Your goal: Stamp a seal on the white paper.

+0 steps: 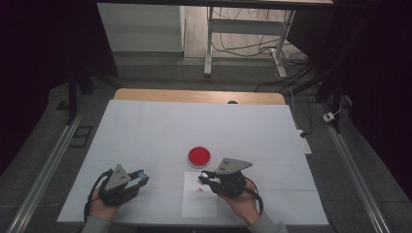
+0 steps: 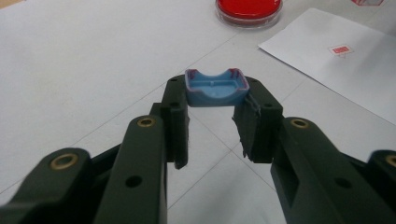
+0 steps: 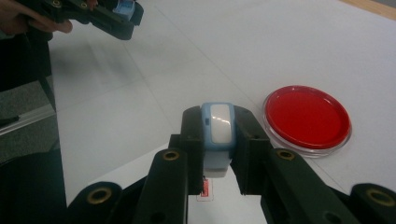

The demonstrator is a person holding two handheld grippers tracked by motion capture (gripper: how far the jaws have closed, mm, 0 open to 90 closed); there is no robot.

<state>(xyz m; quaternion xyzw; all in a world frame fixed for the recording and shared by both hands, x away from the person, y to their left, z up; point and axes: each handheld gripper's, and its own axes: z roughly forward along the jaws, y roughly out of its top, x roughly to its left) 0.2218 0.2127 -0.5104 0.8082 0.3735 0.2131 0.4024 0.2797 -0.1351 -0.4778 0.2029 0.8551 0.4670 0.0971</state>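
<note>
Left gripper (image 2: 215, 109) fingers (image 2: 175, 114) gripped a small blue plastic tray (image 2: 216, 87), right gripper (image 3: 218, 140) clenched a light-blue white-faced block (image 3: 218, 133), round red dish (image 3: 307, 117) at two o'clock.

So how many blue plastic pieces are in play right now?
2. A blue tray-shaped piece is clamped between the left gripper fingers; a light blue and white piece is clamped in the right gripper. Others may be hidden.
</note>
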